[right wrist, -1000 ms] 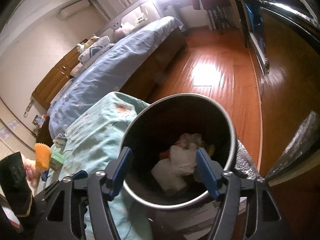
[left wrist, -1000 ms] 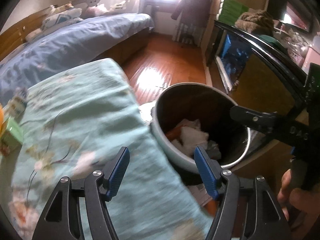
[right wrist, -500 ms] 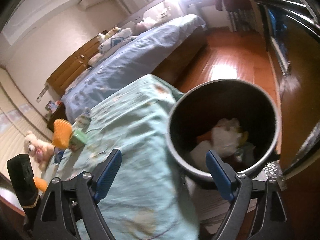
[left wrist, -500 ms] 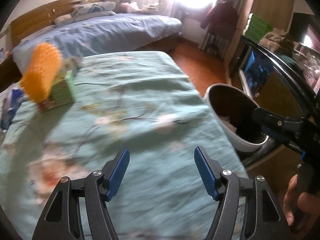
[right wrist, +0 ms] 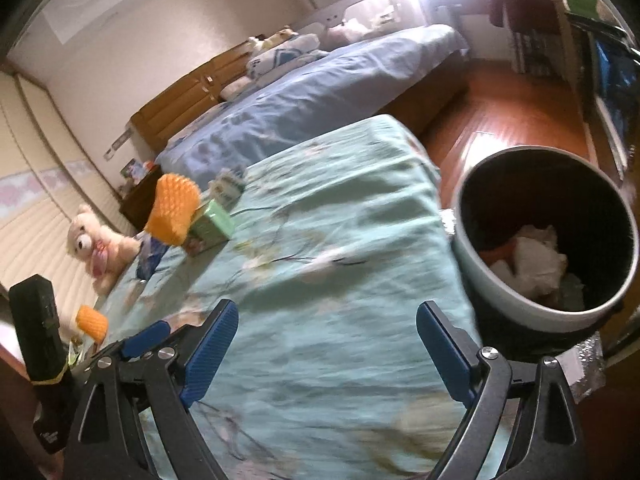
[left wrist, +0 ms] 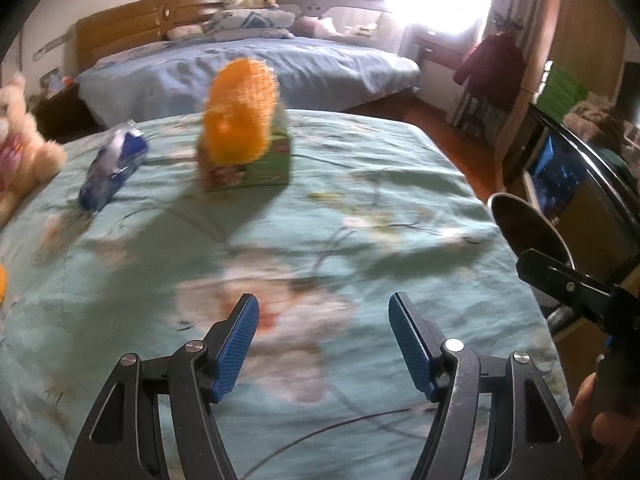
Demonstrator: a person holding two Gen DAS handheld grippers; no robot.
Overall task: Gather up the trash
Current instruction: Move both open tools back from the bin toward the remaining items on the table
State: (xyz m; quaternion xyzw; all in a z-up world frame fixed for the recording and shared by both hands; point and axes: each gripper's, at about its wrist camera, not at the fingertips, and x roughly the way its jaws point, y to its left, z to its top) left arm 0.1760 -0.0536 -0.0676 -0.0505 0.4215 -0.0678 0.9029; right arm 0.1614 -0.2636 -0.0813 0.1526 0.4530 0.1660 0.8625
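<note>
trash (right wrist: 536,264), crumpled white paper with something orange under it, lies at the bottom of the round bin (right wrist: 520,300) that stands on the wooden floor just off the right edge of the bed. the bin has a dark inside and a pale outer wall; in the left wrist view only a sliver of its rim (left wrist: 520,220) shows at the far right. over the near bed lies a teal floral cover (left wrist: 320,240), and both tools hang above it with nothing between their blue pads. the left gripper (left wrist: 324,340) is spread apart and empty over a pale flower in the print. the right gripper (right wrist: 326,352) stands wider, its jaws having just been opening, also empty, with the bin off to its right. further away on the cover sits a green box (left wrist: 260,168) with an orange spiky thing (left wrist: 240,116) against it, and left of that a blue and silver wrapper (left wrist: 112,168) lies flat. a cream teddy bear (right wrist: 96,248) sits at the far left edge. another small orange piece (right wrist: 92,320) rests near the left tool's handle. beyond stands a second bed with a blue sheet (left wrist: 240,68).
</note>
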